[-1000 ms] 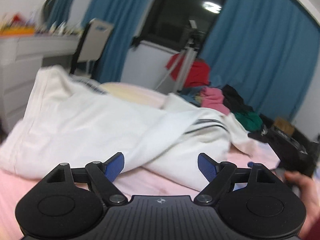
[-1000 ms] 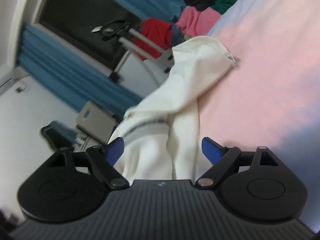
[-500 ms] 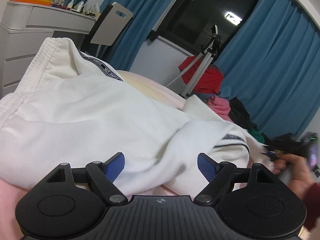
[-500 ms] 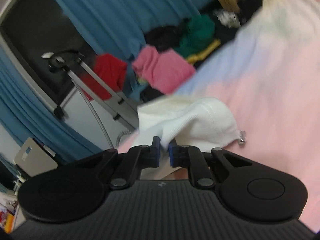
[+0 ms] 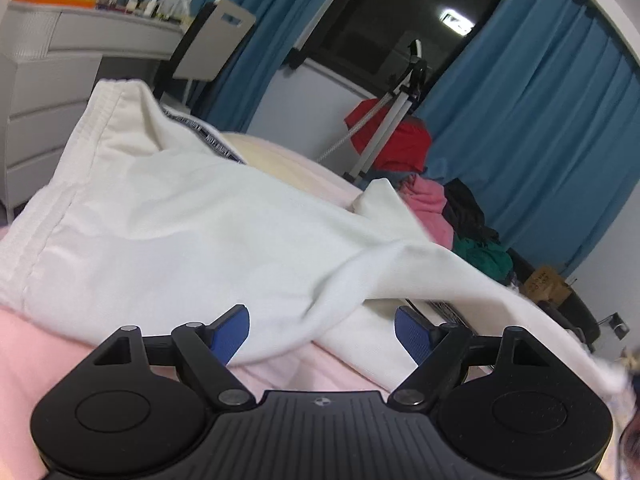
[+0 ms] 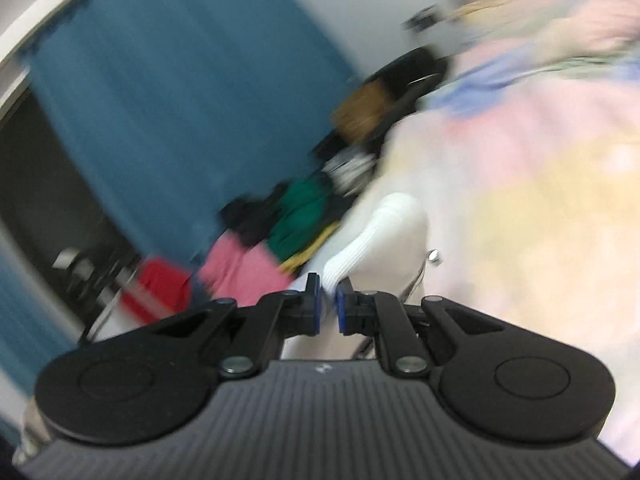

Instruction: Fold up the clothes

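Observation:
A pair of white sweatpants (image 5: 192,232) lies crumpled on the pink bed sheet (image 5: 48,344), waistband up at the left. One leg stretches to the lower right in the left wrist view. My left gripper (image 5: 322,330) is open and empty, just in front of the fabric. My right gripper (image 6: 328,306) is shut on the ribbed white cuff (image 6: 384,236) of the pants leg and holds it off the sheet. The right wrist view is blurred by motion.
A pile of pink, black and green clothes (image 5: 460,220) sits at the far side of the bed, also in the right wrist view (image 6: 280,232). A tripod with a red garment (image 5: 392,136), blue curtains (image 5: 540,128), a chair (image 5: 208,48) and white drawers (image 5: 40,100) stand behind.
My right gripper shut on the cuff of the pants leg and pulled it out to the right; the leg now stretches out. The left gripper stayed open and shifted slightly.

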Action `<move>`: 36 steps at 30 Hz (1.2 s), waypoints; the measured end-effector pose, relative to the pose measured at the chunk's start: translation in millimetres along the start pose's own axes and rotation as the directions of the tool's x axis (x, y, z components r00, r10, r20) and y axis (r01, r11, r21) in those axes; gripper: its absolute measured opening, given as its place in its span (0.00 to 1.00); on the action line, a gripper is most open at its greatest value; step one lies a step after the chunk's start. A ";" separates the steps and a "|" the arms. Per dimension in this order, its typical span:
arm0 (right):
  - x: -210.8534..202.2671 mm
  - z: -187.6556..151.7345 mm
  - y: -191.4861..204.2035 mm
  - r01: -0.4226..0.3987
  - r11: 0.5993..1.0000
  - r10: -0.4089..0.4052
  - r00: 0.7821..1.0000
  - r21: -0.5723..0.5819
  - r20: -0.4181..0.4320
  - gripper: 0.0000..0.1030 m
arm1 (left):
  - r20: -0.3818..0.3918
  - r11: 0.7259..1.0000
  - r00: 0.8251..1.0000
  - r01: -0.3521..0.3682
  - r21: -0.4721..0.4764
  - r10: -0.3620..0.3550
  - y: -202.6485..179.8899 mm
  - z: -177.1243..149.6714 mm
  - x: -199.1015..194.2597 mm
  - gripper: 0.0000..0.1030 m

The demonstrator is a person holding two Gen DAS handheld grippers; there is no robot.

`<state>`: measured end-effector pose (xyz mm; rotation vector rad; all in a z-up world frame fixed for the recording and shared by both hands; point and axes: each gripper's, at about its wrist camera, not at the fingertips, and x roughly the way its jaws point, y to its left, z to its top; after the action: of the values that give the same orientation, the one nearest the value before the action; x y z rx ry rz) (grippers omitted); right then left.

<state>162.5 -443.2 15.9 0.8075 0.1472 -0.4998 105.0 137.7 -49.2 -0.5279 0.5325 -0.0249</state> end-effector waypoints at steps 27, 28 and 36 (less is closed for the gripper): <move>-1.4 -50.5 -148.2 0.187 0.866 0.009 0.921 0.464 -0.389 0.51 | -0.063 0.611 0.997 -0.073 -0.788 0.038 169.9 0.7 4.5 0.12; 1.3 -51.4 -147.5 0.191 0.864 0.011 0.917 0.466 -0.398 0.51 | -0.044 0.614 0.998 -0.057 -0.787 0.037 170.2 4.3 -0.5 0.11; 5.6 -55.5 -153.7 0.235 0.866 -0.033 0.907 0.442 -0.419 0.52 | 0.265 0.686 0.964 0.183 -0.704 0.016 163.3 42.3 -92.6 0.06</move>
<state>96.8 -494.8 -124.7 1.4016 0.4767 -0.5076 27.5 313.7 -53.4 -1.3280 0.2429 0.1753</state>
